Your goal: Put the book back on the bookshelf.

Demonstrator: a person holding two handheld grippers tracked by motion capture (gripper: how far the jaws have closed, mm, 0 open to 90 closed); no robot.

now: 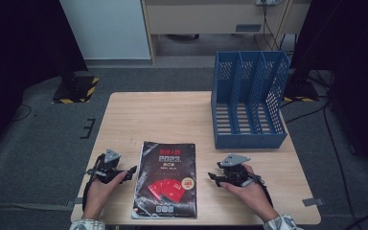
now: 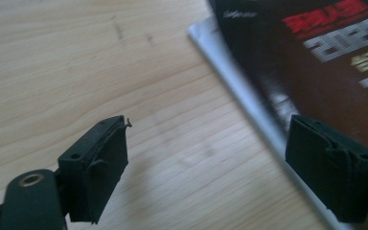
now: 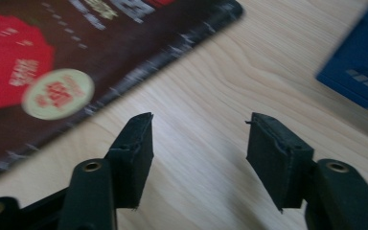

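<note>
A black magazine (image 1: 166, 179) with red and white print lies flat near the front of the wooden table (image 1: 172, 115). My left gripper (image 1: 130, 173) rests just left of it, pointing at its left edge. In the left gripper view its jaws stand wide open (image 2: 206, 158), with bare wood between them and the magazine's spine edge (image 2: 249, 96) by the right jaw. My right gripper (image 1: 214, 178) sits to the right of the magazine. Its jaws are open (image 3: 199, 148) over bare table, the magazine (image 3: 52, 62) lying up and to the left of them.
A blue perforated file rack (image 1: 249, 98) with three slots stands at the table's back right; its corner (image 3: 359, 62) appears in the right gripper view. Cables and dark stands sit on the grey floor around the table.
</note>
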